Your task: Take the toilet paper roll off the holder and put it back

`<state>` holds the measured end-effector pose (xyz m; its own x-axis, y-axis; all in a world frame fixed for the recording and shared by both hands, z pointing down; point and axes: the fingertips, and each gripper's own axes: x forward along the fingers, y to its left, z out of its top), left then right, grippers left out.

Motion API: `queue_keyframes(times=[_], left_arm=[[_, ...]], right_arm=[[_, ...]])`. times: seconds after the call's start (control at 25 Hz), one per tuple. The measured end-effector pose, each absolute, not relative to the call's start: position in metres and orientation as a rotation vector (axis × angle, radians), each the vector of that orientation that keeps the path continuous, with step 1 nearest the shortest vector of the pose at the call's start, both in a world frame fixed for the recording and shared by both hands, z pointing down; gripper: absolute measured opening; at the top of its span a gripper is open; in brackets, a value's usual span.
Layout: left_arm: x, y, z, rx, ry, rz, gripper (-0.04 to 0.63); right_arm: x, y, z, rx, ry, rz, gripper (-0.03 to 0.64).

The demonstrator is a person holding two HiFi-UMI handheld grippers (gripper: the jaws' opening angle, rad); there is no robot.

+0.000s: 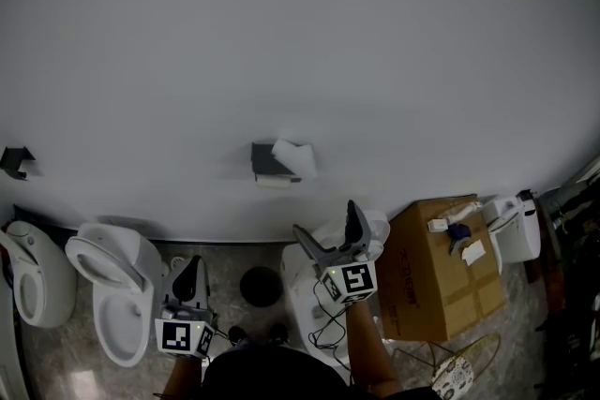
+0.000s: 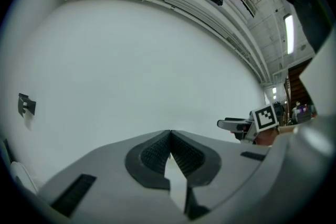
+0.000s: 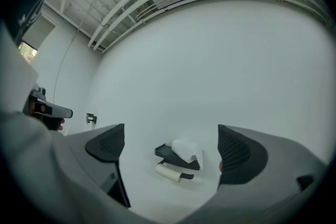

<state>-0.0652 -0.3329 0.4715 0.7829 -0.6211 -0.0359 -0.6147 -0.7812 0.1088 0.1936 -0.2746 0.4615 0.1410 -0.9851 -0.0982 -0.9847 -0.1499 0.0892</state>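
Observation:
A dark holder [image 1: 267, 160] is fixed on the white wall, with crumpled white paper [image 1: 295, 156] on its shelf and a thin white toilet paper roll [image 1: 274, 183] on the bar beneath. In the right gripper view the holder [image 3: 169, 153] and the roll [image 3: 168, 172] lie between the jaws, some way off. My right gripper [image 1: 326, 233] is open, well below the holder. My left gripper [image 1: 187, 279] is shut on nothing and points at bare wall [image 2: 136, 71].
Two white toilets [image 1: 117, 295] [image 1: 36, 274] stand along the wall at the left. A cardboard box [image 1: 441, 281] with small items on top is at the right. A second dark wall fitting [image 1: 17, 160] is far left. A round black object [image 1: 260, 285] lies on the floor.

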Motion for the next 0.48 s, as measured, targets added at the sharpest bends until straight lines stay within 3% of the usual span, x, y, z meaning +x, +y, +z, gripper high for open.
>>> queue_keyframes(times=[0.48], left_arm=[[-0.064,-0.338,0.488,2.824,-1.033,-0.071,0.003]], right_arm=[[0.224,-0.328,0.473,2.290,-2.106,-0.160,0.552]])
